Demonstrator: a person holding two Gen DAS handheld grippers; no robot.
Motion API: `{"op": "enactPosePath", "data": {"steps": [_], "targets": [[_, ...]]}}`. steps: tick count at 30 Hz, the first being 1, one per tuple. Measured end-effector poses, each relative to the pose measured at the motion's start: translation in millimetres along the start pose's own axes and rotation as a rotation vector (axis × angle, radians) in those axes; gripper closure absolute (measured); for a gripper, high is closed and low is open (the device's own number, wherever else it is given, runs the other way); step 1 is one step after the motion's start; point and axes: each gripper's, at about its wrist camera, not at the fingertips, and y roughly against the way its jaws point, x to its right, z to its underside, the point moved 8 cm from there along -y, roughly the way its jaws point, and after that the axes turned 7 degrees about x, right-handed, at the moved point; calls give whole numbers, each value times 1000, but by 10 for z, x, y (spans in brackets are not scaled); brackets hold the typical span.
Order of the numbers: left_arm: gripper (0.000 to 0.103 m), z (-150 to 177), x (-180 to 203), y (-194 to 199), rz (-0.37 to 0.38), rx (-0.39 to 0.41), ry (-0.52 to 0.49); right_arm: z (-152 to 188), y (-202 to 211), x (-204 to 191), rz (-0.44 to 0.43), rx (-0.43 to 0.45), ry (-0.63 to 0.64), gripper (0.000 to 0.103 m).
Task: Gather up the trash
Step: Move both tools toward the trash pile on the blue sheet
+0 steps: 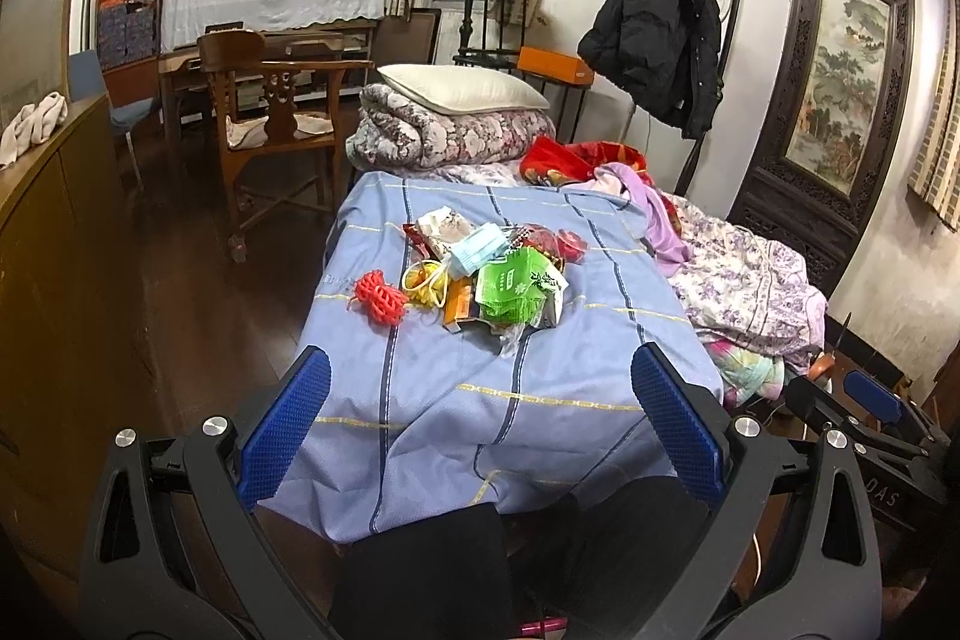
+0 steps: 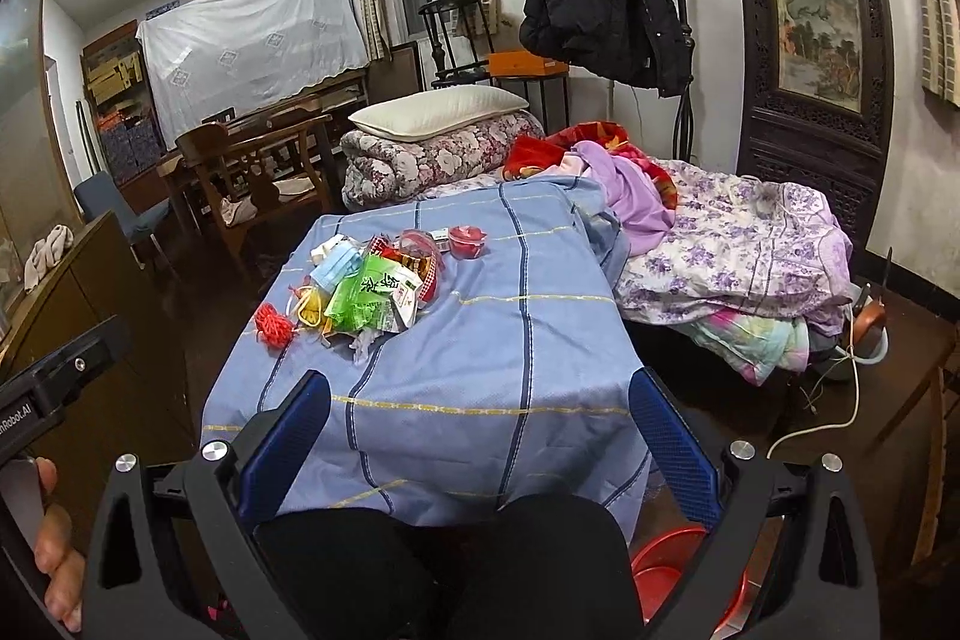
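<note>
**Meanwhile: both grippers hang wide open short of the trash heap**

Low in the left wrist view, the left gripper sits level, its blue-padded fingers spread wide with nothing between them but blue cloth. The right gripper holds the same pose in its own view, jaws wide and empty; at the lower left edge of that frame part of the person's left hand grips a black handle, cut off by the border. A dark shape, probably the person's legs, fills the bottom centre of both views and hides the cloth's near edge. A red basin peeks out at lower right, mostly covered by the right finger.

Further up, at mid-frame, the trash pile lies on the blue checked cloth, well apart from both grippers: a green packet, a blue face mask, a red mesh net just left of the heap. The wrappers underneath overlap and are hard to tell apart.

Beyond, at upper centre, a pillow rests on a folded quilt, and a black jacket hangs from the bed frame.
</note>
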Motion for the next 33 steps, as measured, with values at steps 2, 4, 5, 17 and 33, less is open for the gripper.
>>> {"op": "enactPosePath", "data": {"steps": [2, 4, 5, 17, 33], "targets": [[6, 2, 13, 20, 2, 1, 1, -13, 17, 30, 2, 7, -8, 6], [6, 15, 30, 29, 3, -1, -5, -24, 27, 60, 2, 9, -19, 6], [6, 23, 36, 31, 1, -1, -9, -27, 34, 70, 1, 11, -25, 6], [6, 21, 39, 63, -2, 7, -5, -47, 49, 86, 1, 15, -23, 6], [6, 15, 38, 64, -2, 8, -5, -55, 53, 89, 2, 17, -24, 6]]}}
